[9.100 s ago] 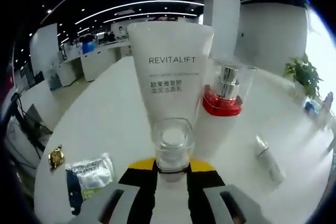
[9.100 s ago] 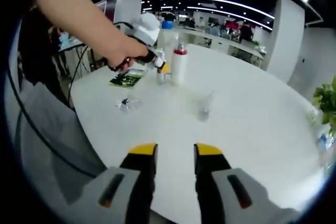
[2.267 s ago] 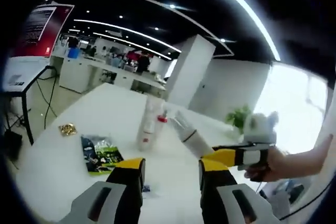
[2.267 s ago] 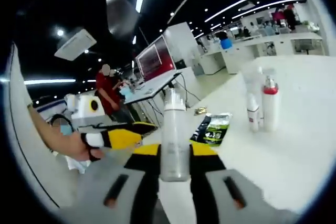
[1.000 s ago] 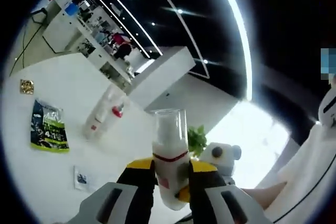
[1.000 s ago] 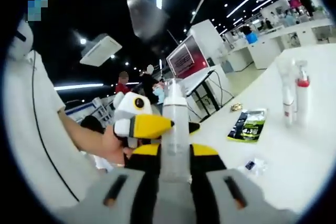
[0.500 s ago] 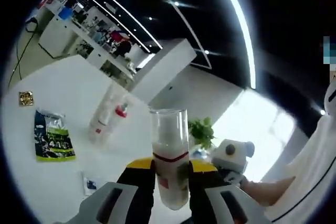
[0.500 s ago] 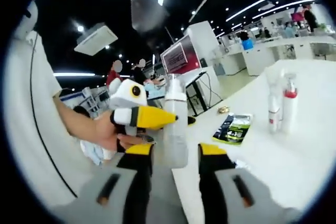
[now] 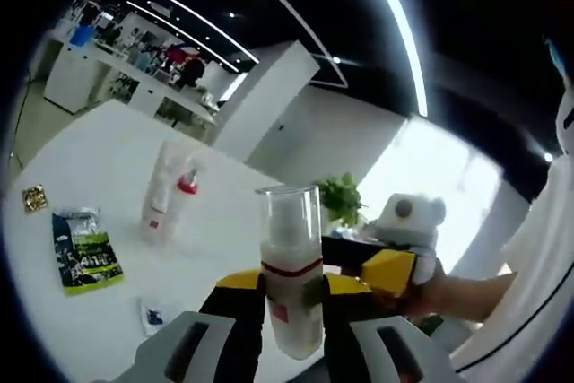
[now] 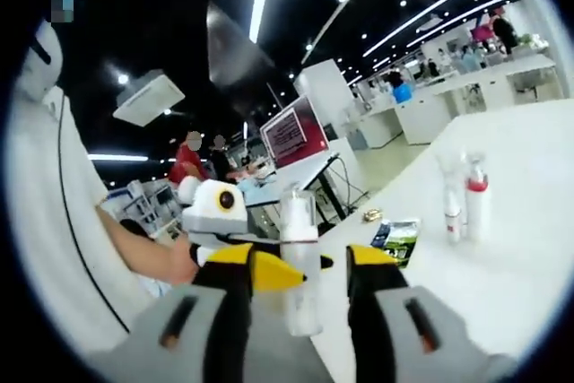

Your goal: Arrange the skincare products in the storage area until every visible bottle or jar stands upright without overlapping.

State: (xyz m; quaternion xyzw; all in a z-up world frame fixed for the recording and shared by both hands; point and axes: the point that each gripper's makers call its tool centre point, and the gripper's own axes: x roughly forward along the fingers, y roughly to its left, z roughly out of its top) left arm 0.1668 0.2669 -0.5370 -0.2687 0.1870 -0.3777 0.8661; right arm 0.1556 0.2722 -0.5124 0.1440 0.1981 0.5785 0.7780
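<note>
So the pump bottle (image 9: 291,271) sits clamped in my left gripper (image 9: 291,298), lifted off the white table (image 9: 99,168), not yet stood down. My right gripper (image 10: 298,280) hangs apart, gripping nothing. Two bottles (image 9: 167,195) already stand upright together further off, near a green packet (image 9: 84,250). One placement left, I judge.

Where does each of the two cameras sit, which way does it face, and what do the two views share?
Left gripper view: rides on the left hand-held gripper, looking along its jaws shut on a clear-capped pump bottle above the white table; a hand holding the right hand-held gripper enters from the right.
Right gripper view: rides on the right hand-held gripper, jaws open; the person's arm shows at left.
Shared: the pump bottle, two upright bottles, and a green sachet.
</note>
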